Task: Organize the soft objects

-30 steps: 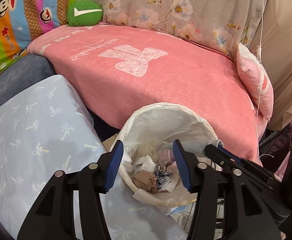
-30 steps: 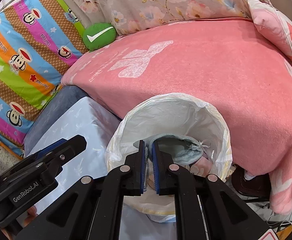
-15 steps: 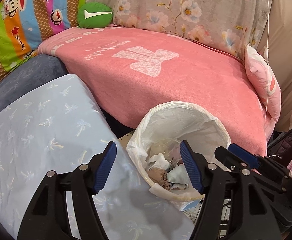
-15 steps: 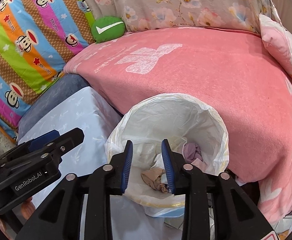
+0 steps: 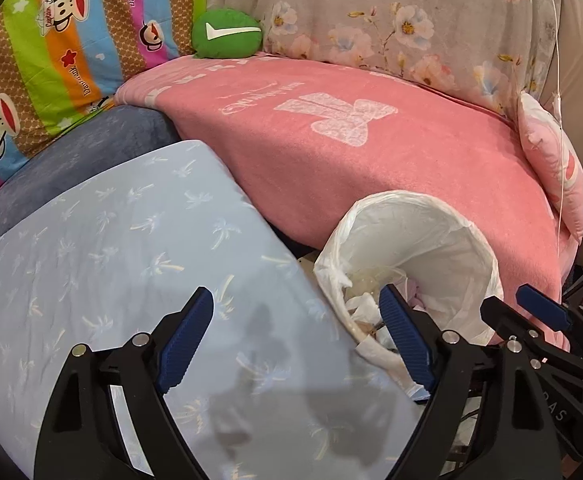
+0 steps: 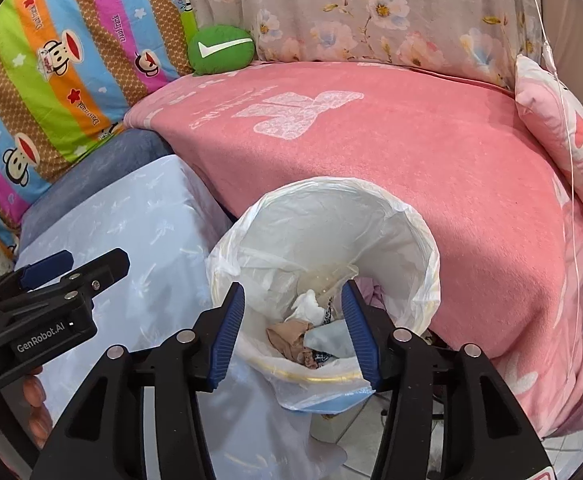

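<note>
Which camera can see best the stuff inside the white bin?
The right wrist view. It looks down into the white bin between the open right gripper, showing the crumpled soft things at the bottom. In the left wrist view the bin sits off to the side, and a finger hides most of its contents.

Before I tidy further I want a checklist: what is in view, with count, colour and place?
bin: one, white liner, in front of the pink blanket
soft scraps: several, beige, white, pale blue, inside the bin
pink blanket: one, over the seat
green cushion: one, white tick, back corner
striped pillow: one, monkey print, at left
floral cloth: one, grey, along the back
pink pillow: one, at right
blue pillow: one, pale, palm print, left of the bin
left gripper: open, empty
right gripper: open, above the bin
</note>
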